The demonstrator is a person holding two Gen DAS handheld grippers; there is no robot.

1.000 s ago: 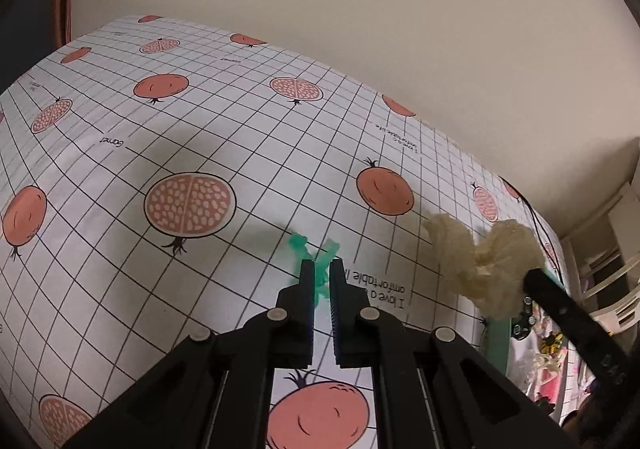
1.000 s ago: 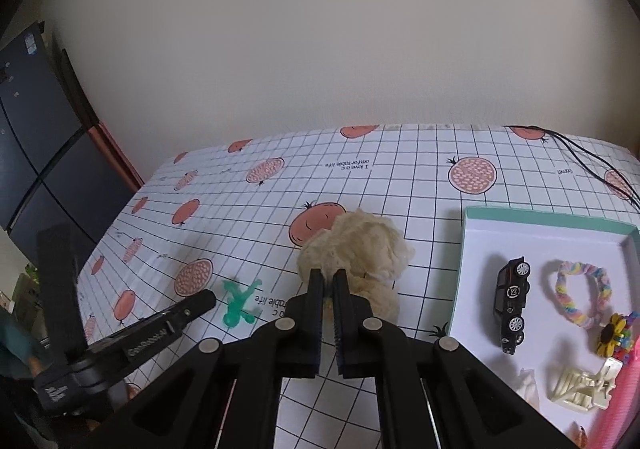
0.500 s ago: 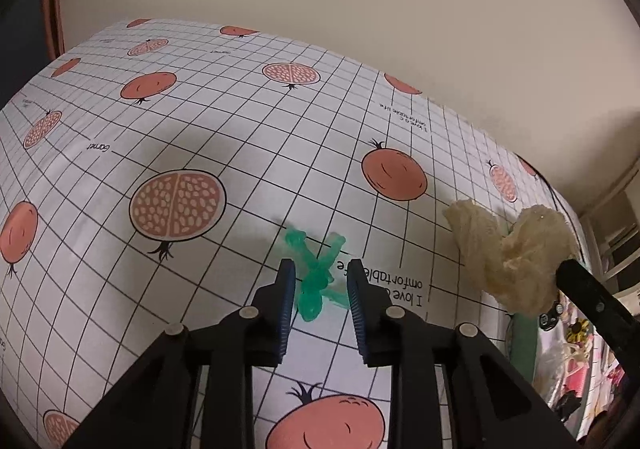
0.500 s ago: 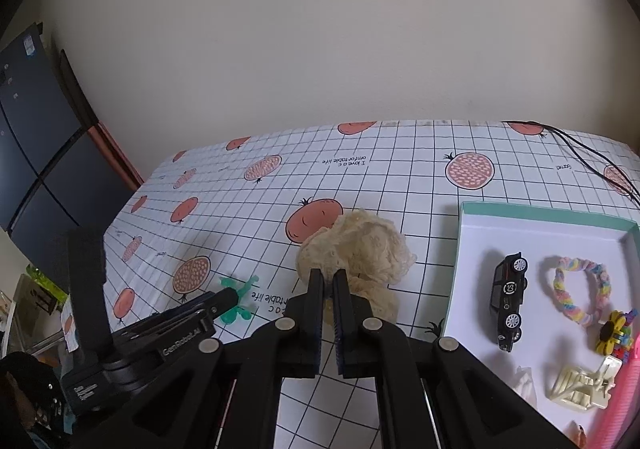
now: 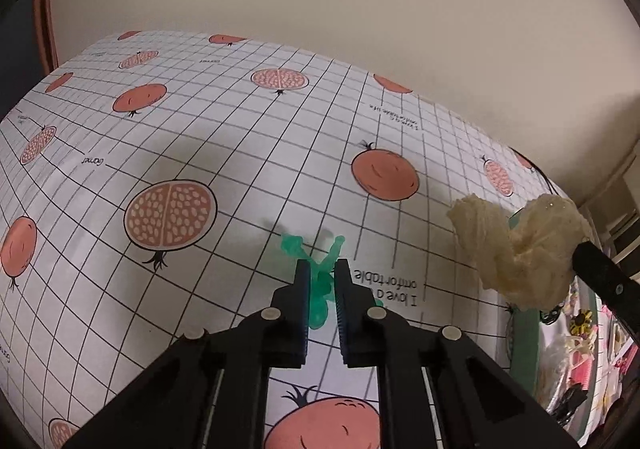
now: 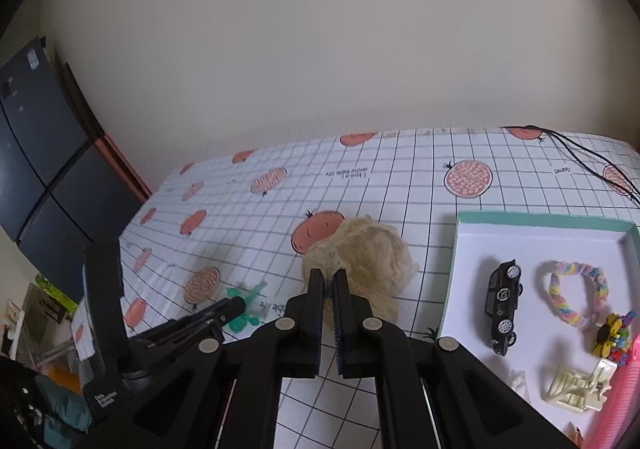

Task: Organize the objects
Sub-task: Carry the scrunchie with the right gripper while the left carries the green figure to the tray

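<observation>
Legible writing: worktop (image 5: 224, 153) cover, a white grid with pomegranate prints, reads "I love a comfortable…" upside down by the left claw (image 5: 320, 289); a small "Garnet"-like word sits further left. The left tool body in the right wrist view carries a white label, too blurred to read with confidence.

Left claw: jaws narrow, straddling the green translucent toy figure (image 5: 318, 289) lying flat on the worktop. Can't tell whether the pads actually pinch it or just flank it.

Right claw (image 6: 327, 289): nearly closed, clamped on a cream fuzzy scrunchie (image 6: 360, 261). From the left wrist view the scrunchie (image 5: 516, 249) hangs off the worktop at the tip of the right tool.

Only the right wrist view shows the tray properly: teal-rimmed white tray (image 6: 540, 219) to the right, holding a black toy car (image 6: 503, 307), a pastel braided hair tie (image 6: 572, 293), a yellow flower clip (image 6: 610, 333), and a cream claw hair clip (image 6: 580, 391). Black cables (image 6: 580, 153) run along the worktop's far right. The left wrist view catches only the tray's edge.
</observation>
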